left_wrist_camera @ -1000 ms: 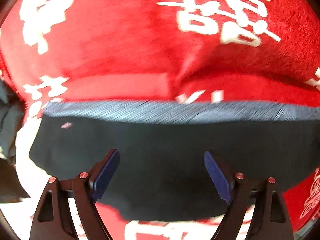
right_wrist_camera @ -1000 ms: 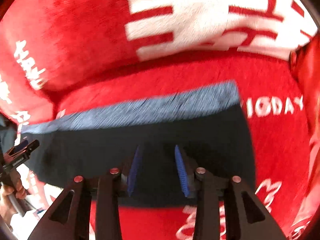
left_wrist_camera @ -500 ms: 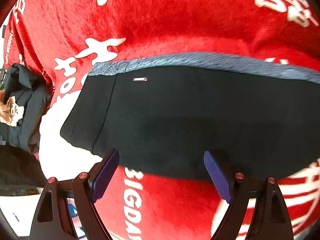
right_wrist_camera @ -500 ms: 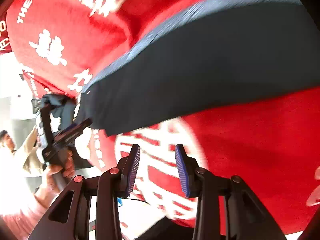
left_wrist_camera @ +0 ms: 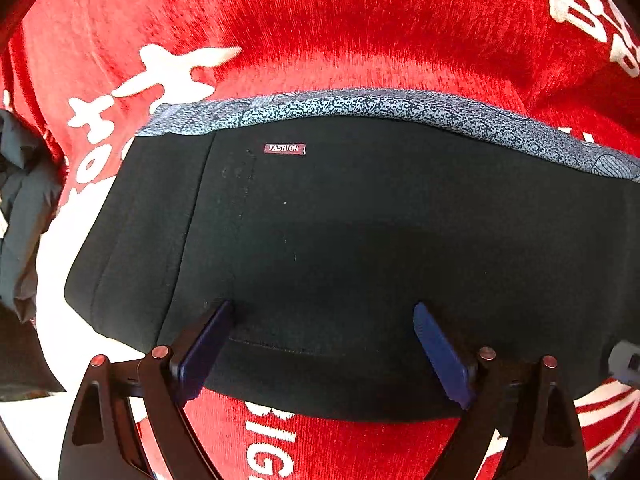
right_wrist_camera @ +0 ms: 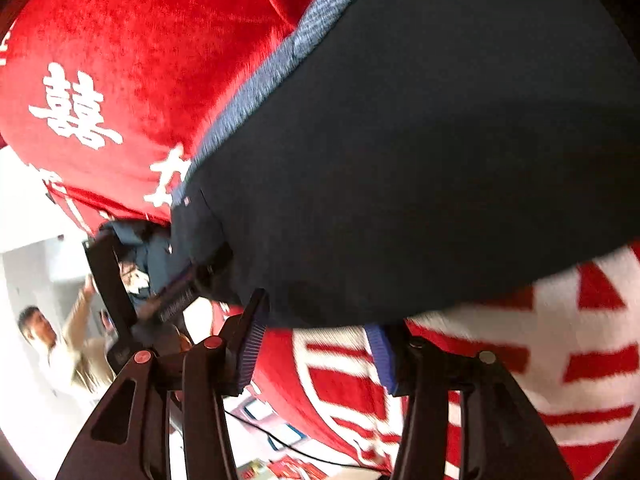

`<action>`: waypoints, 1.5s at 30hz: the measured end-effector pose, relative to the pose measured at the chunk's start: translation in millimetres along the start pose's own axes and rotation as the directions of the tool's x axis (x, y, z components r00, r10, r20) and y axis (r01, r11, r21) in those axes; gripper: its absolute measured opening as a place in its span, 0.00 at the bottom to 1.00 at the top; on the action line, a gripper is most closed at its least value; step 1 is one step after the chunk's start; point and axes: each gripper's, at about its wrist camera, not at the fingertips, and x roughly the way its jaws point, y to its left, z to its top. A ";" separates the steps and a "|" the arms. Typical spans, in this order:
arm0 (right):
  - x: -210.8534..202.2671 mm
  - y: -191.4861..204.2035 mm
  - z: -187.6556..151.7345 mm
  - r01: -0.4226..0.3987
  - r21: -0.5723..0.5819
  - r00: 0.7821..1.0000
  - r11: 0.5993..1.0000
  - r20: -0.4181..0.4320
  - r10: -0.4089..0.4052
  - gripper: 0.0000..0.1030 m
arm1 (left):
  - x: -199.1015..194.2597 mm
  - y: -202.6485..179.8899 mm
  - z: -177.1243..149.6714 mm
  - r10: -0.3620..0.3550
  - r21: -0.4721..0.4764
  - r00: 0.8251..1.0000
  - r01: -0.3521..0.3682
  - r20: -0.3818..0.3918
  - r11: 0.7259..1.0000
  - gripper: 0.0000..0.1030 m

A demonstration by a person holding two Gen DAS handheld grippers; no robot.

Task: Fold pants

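The left gripper (left_wrist_camera: 320,340) points steeply down with its blue pads spread wide and nothing pinched between them; its jaws have just been opening a little further. Directly under and ahead of those pads lie the pants (left_wrist_camera: 360,240), a dark folded slab flat on the red blanket (left_wrist_camera: 320,20), their near edge crossing just behind the fingertips. Further ahead of this gripper a small "FASHION" label (left_wrist_camera: 285,148) sits on the black cloth, and beyond it the speckled grey waistband (left_wrist_camera: 400,106) forms the far edge. Off to its left a heap of dark clothing (left_wrist_camera: 24,208) lies apart from the pants.

The right gripper (right_wrist_camera: 316,332) is also released: its jaws have just been opening, they stand partly apart, and the near edge of the pants (right_wrist_camera: 420,160) lies just ahead of the tips without being pressed. To its left, the other tool hangs at the pants' end, and far beyond that a person (right_wrist_camera: 52,344) stands in the bright background.

By my reading, both tools are lining up along the near edge for another fold. The next move calls for sliding a pad under that edge at each grip point, closing on every layer together, then lifting evenly and carrying the edge over toward the waistband
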 end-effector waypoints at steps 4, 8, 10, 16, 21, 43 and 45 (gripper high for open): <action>-24.6 1.4 9.6 -0.106 0.077 0.992 0.991 0.070 0.101 0.21 | 7.1 4.4 15.9 -0.025 0.019 0.999 0.026 -0.031 0.999 0.90; -25.8 3.1 3.5 -0.007 0.038 1.000 0.999 0.030 0.006 0.35 | 12.5 8.8 24.1 -0.047 0.003 0.997 0.047 -0.059 0.999 0.92; -23.1 0.9 -10.4 0.025 0.020 1.000 0.999 0.009 -0.025 0.44 | 14.0 9.2 25.5 -0.045 0.013 0.998 0.046 -0.051 0.999 0.93; 0.7 -15.3 -51.4 0.073 0.006 0.995 0.997 -0.069 -0.073 0.44 | 22.7 14.7 34.4 -0.052 0.013 0.997 0.053 -0.054 0.999 0.99; 15.5 -10.2 -35.9 0.079 -0.012 0.997 0.997 0.005 -0.079 0.44 | 25.6 17.1 37.9 -0.047 0.016 0.998 0.048 -0.043 0.999 0.99; -65.8 28.0 1.1 0.401 -0.293 0.916 0.868 0.161 -0.369 0.40 | -16.9 -61.5 18.6 -0.117 0.126 0.992 0.111 0.041 0.986 1.00; -61.7 23.5 10.6 0.416 -0.307 0.909 0.856 0.153 -0.387 0.40 | -0.4 -73.6 10.5 -0.099 0.128 0.995 0.097 0.008 0.987 1.00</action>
